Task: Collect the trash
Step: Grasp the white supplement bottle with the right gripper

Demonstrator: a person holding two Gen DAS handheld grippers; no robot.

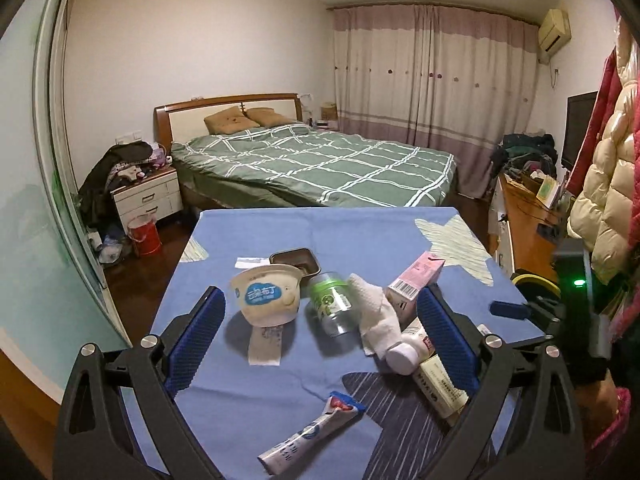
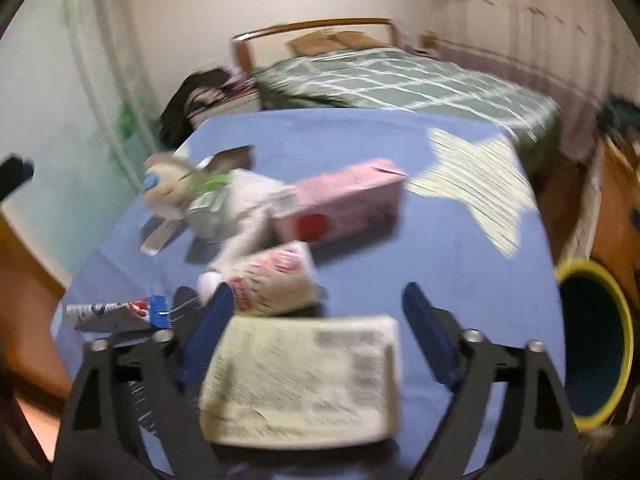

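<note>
A table with a blue cloth (image 1: 320, 236) fills the lower half of both views, and the trash lies in a group on it. At 3 o'clock in the right wrist view, beside the table, stands a bin with a yellow rim (image 2: 596, 344).

The left gripper (image 1: 320, 340) hangs above the near part of the cloth. Its jaws are spread wide and they pinch nothing. The right gripper (image 2: 320, 336) is the same: jaws wide apart, with a pale printed box (image 2: 308, 376) lying between them at 6 o'clock; the view is blurred and I cannot tell if a pad touches it.

In the left wrist view a pink carton (image 1: 414, 280) lies at 2 o'clock from the centre of the group. A white pudding cup (image 1: 266, 294) stands at 9 o'clock, on a paper strip. Behind it, at 12 o'clock, is a dark small tray (image 1: 296, 262). A clear bottle with green label (image 1: 332, 304) lies at the centre, and a crumpled white tissue (image 1: 374, 312) rests against it. Just beside the tissue, at 4 o'clock, is a white bottle with red label (image 1: 406, 350). A flattened tube wrapper (image 1: 308, 436) lies at 6 o'clock, apart from the others.
</note>
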